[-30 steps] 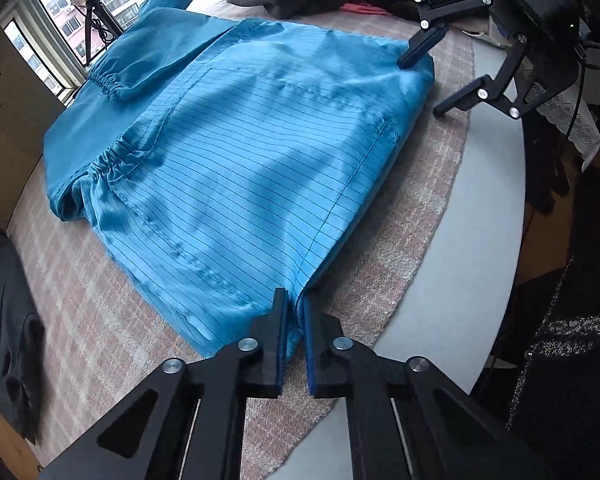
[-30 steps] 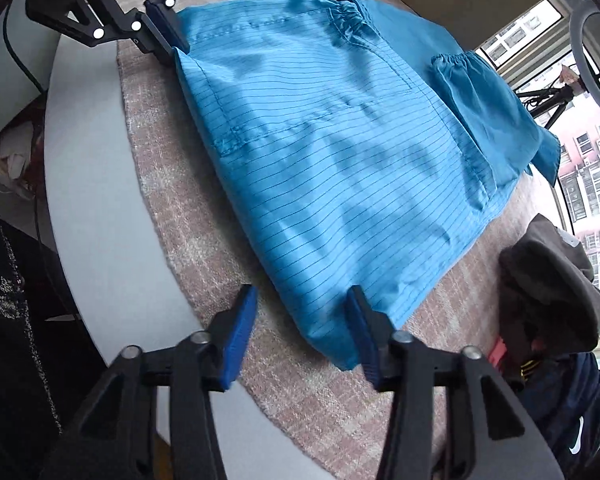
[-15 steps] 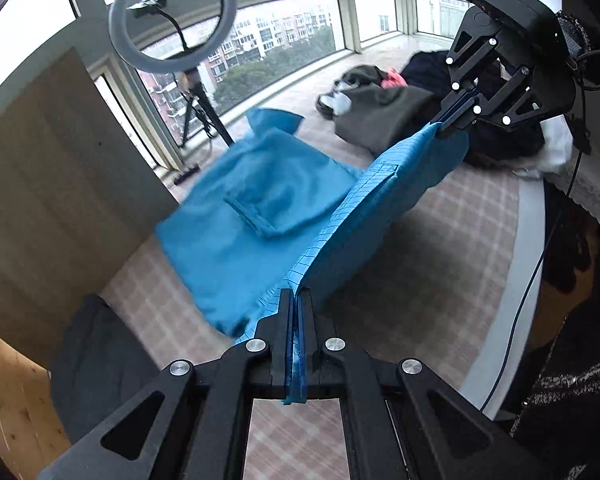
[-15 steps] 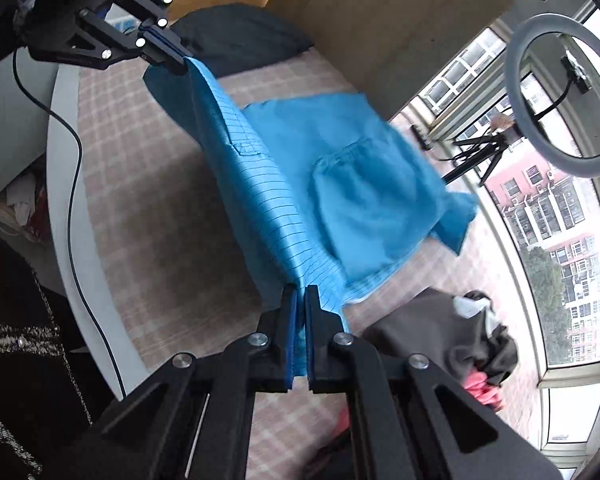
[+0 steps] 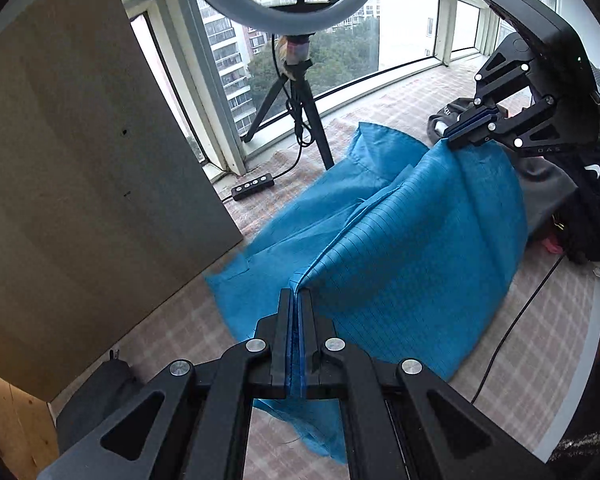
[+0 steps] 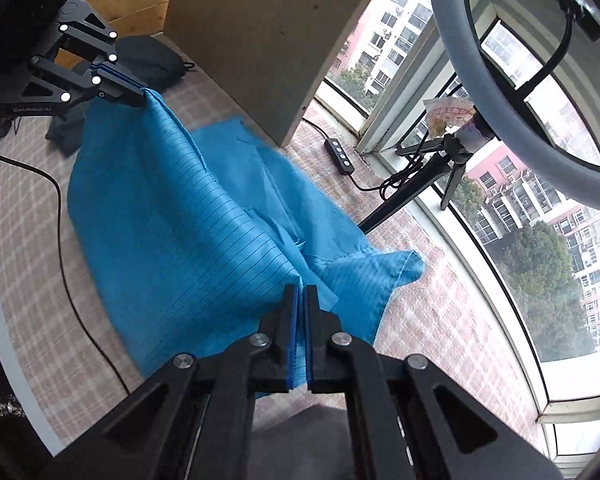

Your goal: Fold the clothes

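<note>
— What have your tools got?

— My left tool (image 5: 295, 340) is clamped on one corner of the blue pinstriped antistatic garment (image 5: 400, 256), and my right tool (image 6: 299, 334) is clamped on the other corner of the same edge. That edge hangs lifted between them; ahead of both tools the cloth drapes down onto the pink checked cloth covering the bench (image 6: 440, 304).

— What could go wrong?

— I judge the slippery fabric could slide from a pinch if I pull the edge too taut. Carried too far forward, it could catch the black tripod of the ring light (image 5: 296, 120) beyond my tools. Uneven heights would skew the fold.

— Which way does it lie?

— Its long axis runs from one tool to the other; the loose end points away from me, toward the window.
</note>
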